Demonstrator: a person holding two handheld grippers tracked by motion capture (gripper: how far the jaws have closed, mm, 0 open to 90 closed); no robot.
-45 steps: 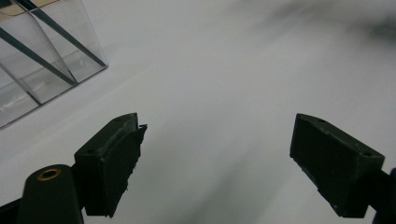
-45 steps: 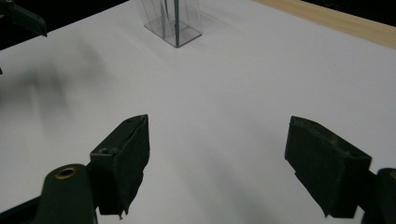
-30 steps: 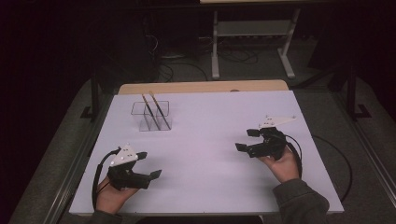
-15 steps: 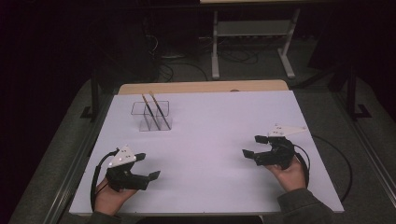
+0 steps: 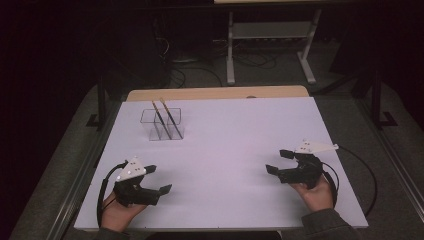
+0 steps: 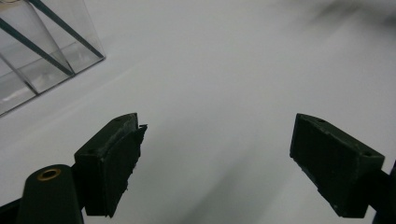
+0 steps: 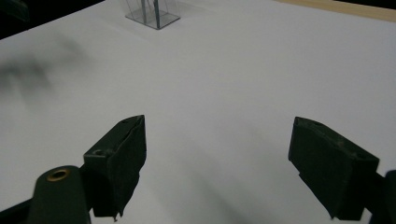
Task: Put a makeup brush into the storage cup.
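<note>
You pulled your right gripper (image 5: pixel 276 162) back toward you. It moved away from the middle, nearer the table's (image 5: pixel 240 120) right edge.

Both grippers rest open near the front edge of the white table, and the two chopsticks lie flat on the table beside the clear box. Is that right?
Not quite. The two chopsticks stand leaning inside the clear box, not flat beside it; the high view shows this. The rest holds: the left gripper and the right gripper are both open near the front edge of the white table.
</note>
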